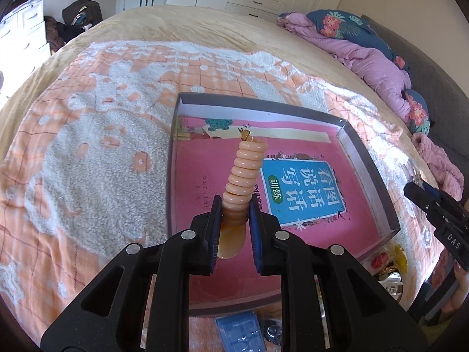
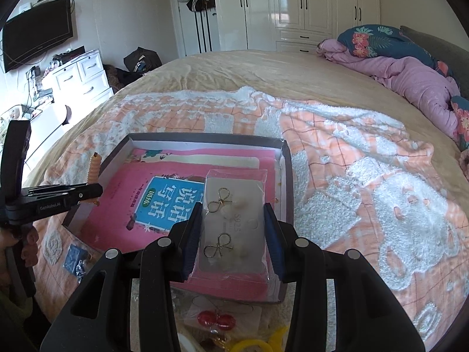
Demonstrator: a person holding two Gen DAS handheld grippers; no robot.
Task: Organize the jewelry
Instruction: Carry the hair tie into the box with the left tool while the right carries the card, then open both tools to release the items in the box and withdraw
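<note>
1. Hair clip [image 1: 244, 173]: peach, ribbed like a stack of discs, with an amber translucent base. It sits at the centre of the left wrist view, standing up from the left gripper [image 1: 234, 220], whose jaws are closed on its lower ribs, above the box. Judged light and rigid; the glossy ribs look slippery, so a hold across the ribbed neck seems best. Its tip is too small to identify.
2. Earring card [image 2: 233, 226]: a pale card in a clear sleeve bearing 2 gold bow-shaped earrings, at the lower centre of the right wrist view. The right gripper [image 2: 233, 234] has its jaws closed on the card's 2 long edges. Judged very light, bendable and slick; the edges are the place to hold, clear of the thin wire bows.
3. Box [image 1: 366, 158]: shallow, grey-walled, open, lying on the blanket [image 1: 88, 146]. A pink book [image 1: 307, 152] covers its floor.
4. Loose jewelry [image 2: 217, 319]: red and yellow pieces at the bottom edge of the right wrist view, cut off by the frame and partly hidden by the gripper.
5. Blue packet [image 1: 240, 334]: bottom of the left wrist view, contents unclear.
</note>
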